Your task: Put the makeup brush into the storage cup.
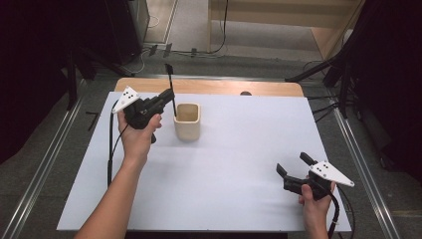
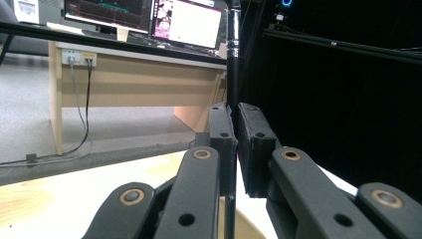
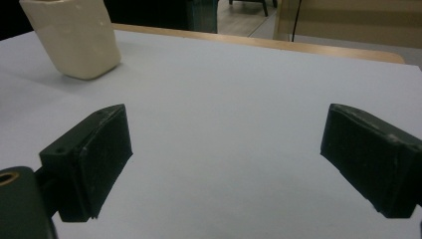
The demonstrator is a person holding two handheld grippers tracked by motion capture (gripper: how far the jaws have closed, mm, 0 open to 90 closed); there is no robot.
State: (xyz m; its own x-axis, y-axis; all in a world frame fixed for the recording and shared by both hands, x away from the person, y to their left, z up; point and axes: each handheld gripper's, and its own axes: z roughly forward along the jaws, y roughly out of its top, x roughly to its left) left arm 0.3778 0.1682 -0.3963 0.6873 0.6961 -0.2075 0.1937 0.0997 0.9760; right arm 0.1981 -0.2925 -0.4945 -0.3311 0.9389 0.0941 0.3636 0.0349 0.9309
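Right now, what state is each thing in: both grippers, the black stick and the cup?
left gripper: shut on the black stick
black stick: held upright, lower end at the cup's mouth
cup: upright on the table
right gripper: open, holding nothing

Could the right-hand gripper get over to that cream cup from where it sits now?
Probably yes. The right gripper has its jaws open and holds nothing, and bare white table lies between it and the cup. The left gripper holds a black stick over the cup's far side.
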